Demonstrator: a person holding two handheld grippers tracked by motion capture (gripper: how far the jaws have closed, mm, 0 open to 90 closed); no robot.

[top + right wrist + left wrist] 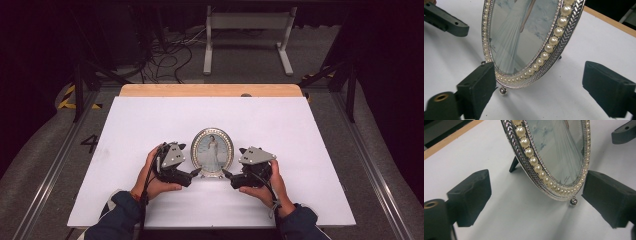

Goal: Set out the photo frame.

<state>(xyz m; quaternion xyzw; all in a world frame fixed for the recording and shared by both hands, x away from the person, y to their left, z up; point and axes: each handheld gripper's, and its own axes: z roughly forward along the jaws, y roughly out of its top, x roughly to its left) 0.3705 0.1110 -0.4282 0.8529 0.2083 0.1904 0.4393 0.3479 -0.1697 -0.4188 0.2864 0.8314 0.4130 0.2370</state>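
An oval silver picture frame [212, 151] edged with pearls stands upright on the white tabletop [150, 120], propped on a rear leg [513, 165] and small ball feet [503, 90]. It holds a photo of a person in a long white dress. My left gripper [196, 173] sits at the frame's lower left and my right gripper [227, 175] at its lower right, each held in a hand. In the left gripper view the jaws [536, 192] stand wide with the frame's lower rim [559, 152] between them, unpressed. The right gripper [542, 85] is likewise open around the rim [524, 32].
A wooden strip [210, 90] borders the table's far edge. Beyond it on the floor are a white metal stand [247, 22] and loose cables [165, 55]. White tabletop spreads left, right and behind the frame.
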